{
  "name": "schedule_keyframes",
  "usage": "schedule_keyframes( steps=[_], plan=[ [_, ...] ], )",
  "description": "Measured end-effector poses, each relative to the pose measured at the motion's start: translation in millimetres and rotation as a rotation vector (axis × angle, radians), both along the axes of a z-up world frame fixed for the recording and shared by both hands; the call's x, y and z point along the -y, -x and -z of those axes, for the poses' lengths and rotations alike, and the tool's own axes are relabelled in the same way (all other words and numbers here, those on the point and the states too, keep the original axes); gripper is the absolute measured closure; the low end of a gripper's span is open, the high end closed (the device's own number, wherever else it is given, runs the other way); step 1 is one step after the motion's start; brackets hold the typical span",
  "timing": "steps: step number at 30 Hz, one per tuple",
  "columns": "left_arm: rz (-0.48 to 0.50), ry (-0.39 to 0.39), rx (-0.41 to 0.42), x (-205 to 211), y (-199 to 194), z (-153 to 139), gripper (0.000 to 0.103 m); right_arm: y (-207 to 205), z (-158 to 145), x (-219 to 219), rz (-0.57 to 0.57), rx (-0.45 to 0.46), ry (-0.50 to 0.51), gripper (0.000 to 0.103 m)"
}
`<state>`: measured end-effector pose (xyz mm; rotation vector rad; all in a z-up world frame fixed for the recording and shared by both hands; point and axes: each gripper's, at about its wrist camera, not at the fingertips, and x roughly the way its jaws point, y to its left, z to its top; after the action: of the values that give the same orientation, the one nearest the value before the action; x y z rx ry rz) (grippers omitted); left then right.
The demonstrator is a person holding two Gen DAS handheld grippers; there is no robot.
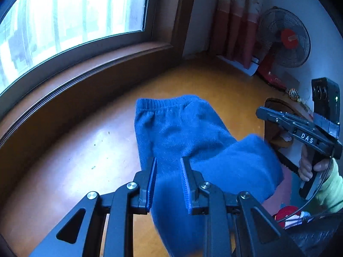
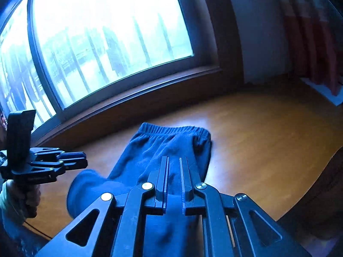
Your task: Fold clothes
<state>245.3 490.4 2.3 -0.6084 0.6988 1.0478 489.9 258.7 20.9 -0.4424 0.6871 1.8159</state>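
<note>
A pair of blue fleece trousers [image 1: 184,128] lies on the orange-brown wooden tabletop [image 1: 85,150], elastic waistband toward the window. A leg is bunched into a blurred lump [image 1: 246,162] on the near right. My left gripper [image 1: 168,162] hovers over the trousers, its jaws partly apart, and the cloth shows through the gap. In the right wrist view the trousers [image 2: 163,147] run under my right gripper [image 2: 174,160], whose jaws stand a narrow way apart above the fabric. From the left wrist view the right gripper [image 1: 260,111] has no cloth at its tip. The left gripper [image 2: 84,160] hangs just above the lump [image 2: 90,186].
A brown window sill [image 1: 90,72] and a large window border the far side of the table. A fan [image 1: 285,38], a red-and-cream curtain [image 1: 233,25] and small clutter stand at the far right. A hand [image 1: 306,167] in a pale green sleeve holds the right gripper's handle.
</note>
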Motion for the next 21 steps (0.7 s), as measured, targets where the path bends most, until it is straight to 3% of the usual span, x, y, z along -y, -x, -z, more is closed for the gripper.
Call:
schedule_keyframes(
  steps=[5, 7, 10, 11, 12, 17, 21],
  plan=[
    [-0.001, 0.053, -0.05, 5, 1, 12, 0.083, -9, 15, 24, 0.023, 0.048, 0.102, 0.085],
    [-0.011, 0.079, -0.04, 9, 8, 13, 0.082, -15, 18, 38, 0.052, 0.033, 0.124, 0.069],
    [-0.009, 0.093, -0.046, 16, 14, 15, 0.06, -18, 21, 57, 0.105, 0.03, 0.135, 0.053],
    [-0.008, 0.094, -0.056, 21, 17, 14, 0.049, -17, 23, 62, 0.121, 0.033, 0.14, 0.053],
    [-0.008, 0.09, -0.068, 25, 21, 14, 0.046, -15, 25, 66, 0.13, 0.035, 0.149, 0.052],
    [0.011, 0.086, -0.091, 42, 28, 22, 0.038, -3, 35, 92, 0.168, 0.092, 0.178, 0.052],
    [0.045, 0.095, -0.104, 56, 30, 40, 0.037, 10, 49, 113, 0.194, 0.167, 0.144, 0.052]
  ],
)
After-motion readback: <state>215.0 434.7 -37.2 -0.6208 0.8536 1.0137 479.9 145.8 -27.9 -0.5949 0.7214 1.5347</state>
